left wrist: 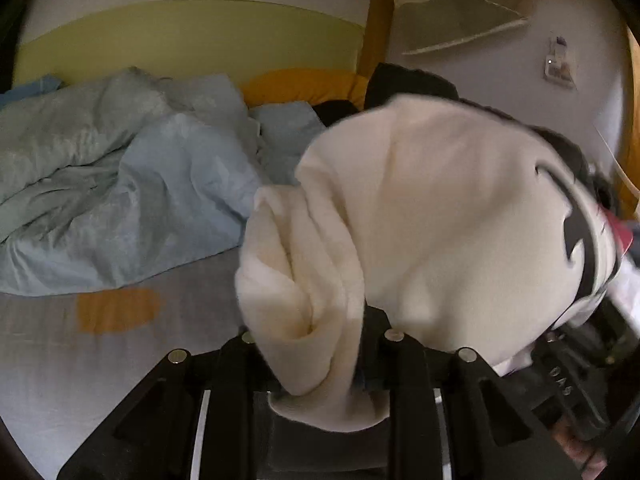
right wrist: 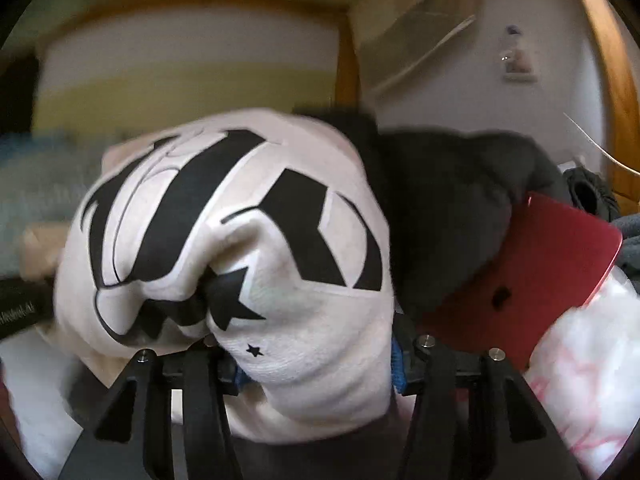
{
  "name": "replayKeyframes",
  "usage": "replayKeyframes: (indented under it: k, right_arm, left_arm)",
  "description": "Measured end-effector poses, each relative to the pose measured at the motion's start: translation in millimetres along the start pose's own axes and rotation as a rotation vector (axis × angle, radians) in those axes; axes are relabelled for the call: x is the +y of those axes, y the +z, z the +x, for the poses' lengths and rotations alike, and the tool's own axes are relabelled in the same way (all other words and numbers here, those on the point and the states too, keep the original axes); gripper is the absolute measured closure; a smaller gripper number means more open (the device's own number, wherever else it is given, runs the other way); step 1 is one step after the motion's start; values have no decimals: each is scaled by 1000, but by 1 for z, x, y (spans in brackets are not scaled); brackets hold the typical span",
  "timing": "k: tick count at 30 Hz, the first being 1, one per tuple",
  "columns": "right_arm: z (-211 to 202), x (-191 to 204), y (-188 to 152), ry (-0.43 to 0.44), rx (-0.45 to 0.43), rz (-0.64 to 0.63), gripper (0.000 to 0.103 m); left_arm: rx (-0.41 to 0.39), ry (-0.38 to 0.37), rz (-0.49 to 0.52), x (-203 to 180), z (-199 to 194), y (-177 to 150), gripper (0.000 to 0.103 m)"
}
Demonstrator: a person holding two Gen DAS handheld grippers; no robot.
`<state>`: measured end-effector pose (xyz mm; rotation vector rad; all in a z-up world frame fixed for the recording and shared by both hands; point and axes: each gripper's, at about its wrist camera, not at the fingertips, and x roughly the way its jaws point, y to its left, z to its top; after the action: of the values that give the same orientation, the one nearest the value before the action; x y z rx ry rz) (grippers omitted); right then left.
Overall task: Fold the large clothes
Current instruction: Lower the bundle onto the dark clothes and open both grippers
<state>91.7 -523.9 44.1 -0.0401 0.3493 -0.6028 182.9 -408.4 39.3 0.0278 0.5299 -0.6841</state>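
Note:
A cream sweatshirt with a black print hangs bunched up above the bed. In the left wrist view my left gripper is shut on a thick fold of its plain cream side. In the right wrist view my right gripper is shut on a fat bundle of the printed side, beside a black star. The cloth hides both pairs of pads. The right gripper's black body shows at the lower right of the left wrist view, with a hand under it.
A rumpled light blue duvet lies on the grey sheet, with an orange pillow behind it. To the right are a pile of dark clothes, a red laptop and a white and pink cloth.

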Motion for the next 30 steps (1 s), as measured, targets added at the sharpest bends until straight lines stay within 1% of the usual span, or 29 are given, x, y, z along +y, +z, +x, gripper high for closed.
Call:
replayKeyframes:
  k: [2,3,4,5,6,7,8,9,10,11,12,13,15,16,18,19,21,22,23,24,26,28,30]
  right_arm:
    - [-7,5,-2,-8,-38,-52,47]
    - [-10,6,0,-7,-35,-53,46]
    - [-13,5,-1,2,-29,-39,44]
    - [-13,4,-1,7,-22,-24,41]
    - [-12,1,-2,7,-16,-5,33]
    - [-12,-2,-3,-2,-14,16,25]
    - [-10,-7,-5,-8,-11,54,20]
    - [-12,-16,-10,-5,-12,116,13]
    - [-16,-22,-14,6,-16,166,8]
    - [-19,-29,-24,30,-18,238,8]
    - [-24,-30,-28,46,-31,239,8]
    - [-28,-28,-28,30,-37,208,8]
    - [-42,-20,-27,-8,-48,166,0]
    - [-48,-18,-29,-6,-54,167,0]
    - [-64,-15,-32,24,-45,188,0]
    - [-72,-13,-35,49,-25,200,0]
    - [-98,-9,-37,76,8,216,0]
    - [-112,-8,-38,92,-10,231,0]
    - [-131,-6,-40,116,-60,257,0]
    - [-150,-3,-40,125,-128,269,0]
    - [-168,12,-40,131,-209,218,0]
    - [-172,27,-45,147,-237,181,0]
    - [-163,39,-67,189,-268,219,0]
  left_arm:
    - [-53,21,47,-2,-14,-11,75]
    - [-72,28,71,-2,-20,-15,73]
    - [-84,40,85,-1,-24,-16,64]
    - [-105,74,98,0,-30,-18,50]
    - [-123,106,106,2,-34,-19,43]
    - [-147,137,115,5,-38,-18,31]
    - [-175,165,129,6,-44,-17,21]
    - [-201,184,144,8,-50,-16,17]
    - [-218,194,152,10,-54,-16,9]
    - [-237,205,155,10,-62,-15,1]
    - [-265,220,154,11,-72,-16,0]
    - [-287,230,153,13,-79,-16,0]
    - [-336,233,164,15,-100,-19,0]
    - [-350,234,172,17,-109,-21,0]
    - [-354,249,189,19,-127,-26,0]
    - [-366,248,181,21,-139,-31,0]
    - [-411,209,151,32,-169,-46,0]
    - [-417,206,143,38,-181,-53,0]
    - [-420,217,139,41,-191,-59,0]
    - [-427,234,135,45,-198,-64,0]
    - [-443,277,127,53,-207,-75,0]
    - [-428,299,110,59,-210,-87,0]
    - [-378,311,90,70,-200,-99,0]
